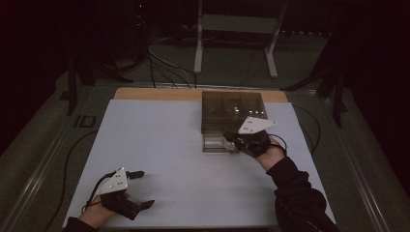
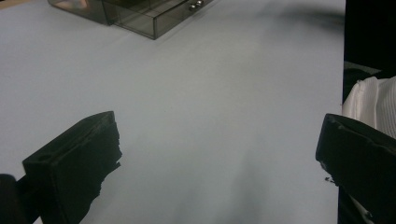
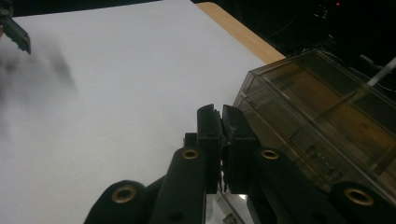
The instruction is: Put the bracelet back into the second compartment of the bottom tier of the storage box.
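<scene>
Right hand-held gripper (image 1: 235, 140): clenched, jaws pressed together at the drawer (image 1: 218, 143) front of the smoked box (image 1: 232, 108), 2 o'clock.
Left hand-held gripper (image 1: 143, 189): released, jaws held wide over the counter (image 1: 169, 145), 7 o'clock.

Two hand-held grippers, one wide, one closed.
The black left gripper (image 1: 142, 189), grey plate on top, sat at lower left with jaws spread wide; the black right gripper (image 1: 231, 139), right of centre, had jaws pressed together, dark sleeve trailing below.
</scene>
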The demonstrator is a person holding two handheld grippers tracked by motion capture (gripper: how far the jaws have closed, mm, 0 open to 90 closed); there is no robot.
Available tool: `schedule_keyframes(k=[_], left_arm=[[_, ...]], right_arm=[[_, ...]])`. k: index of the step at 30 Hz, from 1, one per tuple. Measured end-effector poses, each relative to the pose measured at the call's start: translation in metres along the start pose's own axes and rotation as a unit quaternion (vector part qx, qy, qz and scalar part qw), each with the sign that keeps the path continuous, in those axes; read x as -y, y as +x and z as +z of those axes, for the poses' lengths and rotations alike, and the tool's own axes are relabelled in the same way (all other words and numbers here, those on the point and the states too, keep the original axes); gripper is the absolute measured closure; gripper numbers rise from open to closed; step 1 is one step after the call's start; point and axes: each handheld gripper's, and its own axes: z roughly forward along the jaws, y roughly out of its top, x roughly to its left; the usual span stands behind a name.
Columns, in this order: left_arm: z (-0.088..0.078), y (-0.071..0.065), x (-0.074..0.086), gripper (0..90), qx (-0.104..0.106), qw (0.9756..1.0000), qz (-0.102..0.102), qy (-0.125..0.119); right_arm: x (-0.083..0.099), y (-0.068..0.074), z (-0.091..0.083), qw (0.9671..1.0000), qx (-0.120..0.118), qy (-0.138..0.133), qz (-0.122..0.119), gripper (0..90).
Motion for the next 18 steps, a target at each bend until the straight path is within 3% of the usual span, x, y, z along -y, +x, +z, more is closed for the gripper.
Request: schedule_keyframes(k=[18], left_arm=[[0.0, 0.0, 0.0, 0.1, 0.0, 1.0, -0.001, 0.001]], right_arm=[[-0.001, -0.021, 0.004, 0.9997, 0.021, 0.004, 0.014, 87.7]])
